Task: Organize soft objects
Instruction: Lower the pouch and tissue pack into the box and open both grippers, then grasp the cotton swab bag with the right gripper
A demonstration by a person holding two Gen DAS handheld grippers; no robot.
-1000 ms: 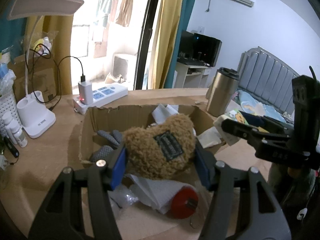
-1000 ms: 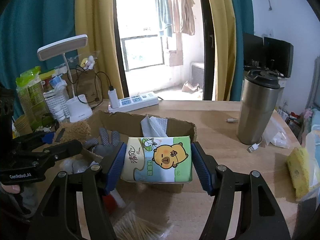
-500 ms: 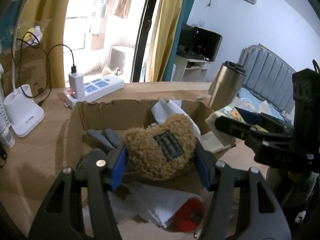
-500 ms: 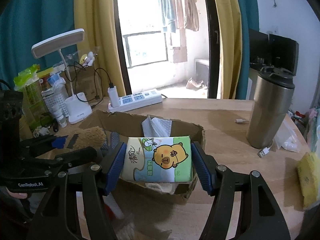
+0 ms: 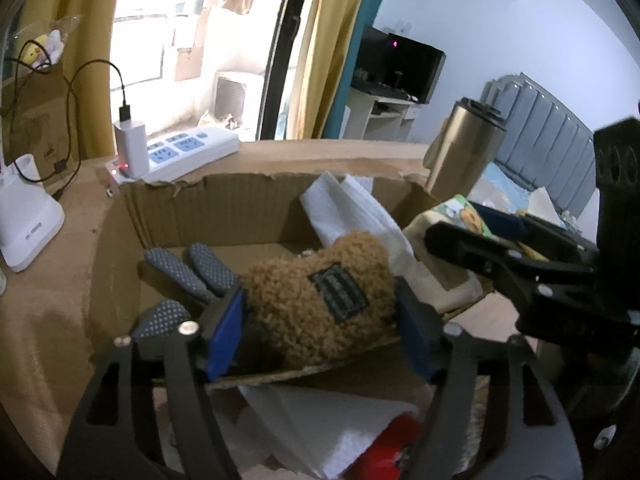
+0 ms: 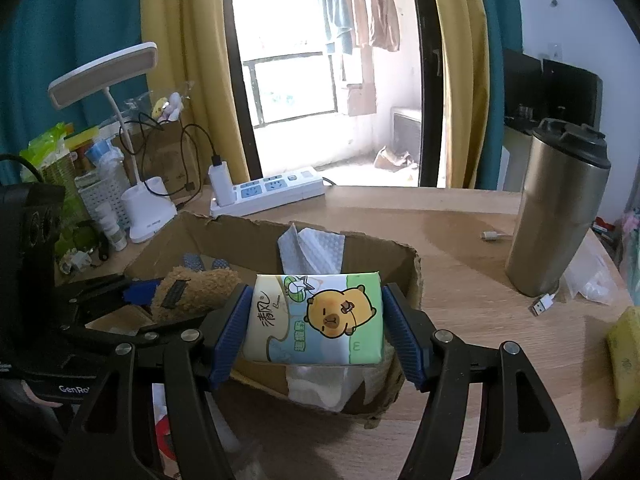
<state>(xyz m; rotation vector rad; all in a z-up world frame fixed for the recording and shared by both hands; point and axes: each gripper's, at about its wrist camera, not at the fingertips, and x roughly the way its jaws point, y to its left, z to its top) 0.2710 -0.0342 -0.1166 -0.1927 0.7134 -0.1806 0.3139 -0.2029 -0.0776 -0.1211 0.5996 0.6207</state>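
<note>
My left fingers (image 5: 320,320) clamp the plush toy (image 5: 320,304) above the cardboard box (image 5: 240,208); right fingers (image 6: 316,320) pinch the tissue pack (image 6: 316,320) over its near wall. Risk: grippers collide, pack snags rim.

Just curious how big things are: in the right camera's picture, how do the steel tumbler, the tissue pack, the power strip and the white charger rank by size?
As they look:
1. Tumbler
2. Tissue pack, close behind, but it sits nearest the camera, so its true size is unsure
3. Power strip
4. Charger
</note>
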